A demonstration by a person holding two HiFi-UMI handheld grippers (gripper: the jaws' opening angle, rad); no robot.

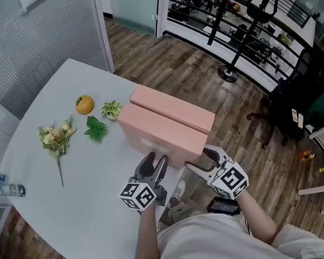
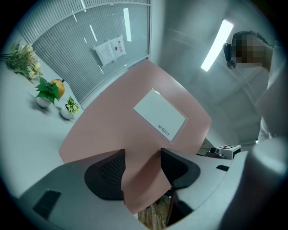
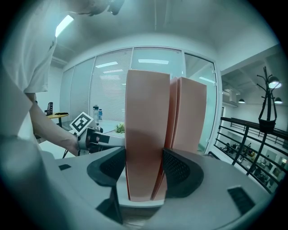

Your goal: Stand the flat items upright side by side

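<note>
Two flat pink boxes stand upright side by side near the front edge of the white table (image 1: 72, 209). The near box (image 1: 156, 134) carries a white label (image 2: 159, 113); the far box (image 1: 174, 108) stands right behind it. My left gripper (image 1: 156, 161) is shut on the near box's lower left corner (image 2: 143, 179), with pink card filling the gap between the pads. My right gripper (image 1: 204, 157) is shut on the same box's right end (image 3: 146, 148), and the far box (image 3: 191, 112) shows just beyond it.
An orange (image 1: 84, 104), a small potted plant (image 1: 111, 109), a leafy green sprig (image 1: 95, 129) and a flower bunch (image 1: 57, 140) lie at the table's left. Bottles (image 1: 0, 185) stand at the far left edge. A black stand (image 1: 239, 44) and a chair (image 1: 306, 101) are on the wood floor.
</note>
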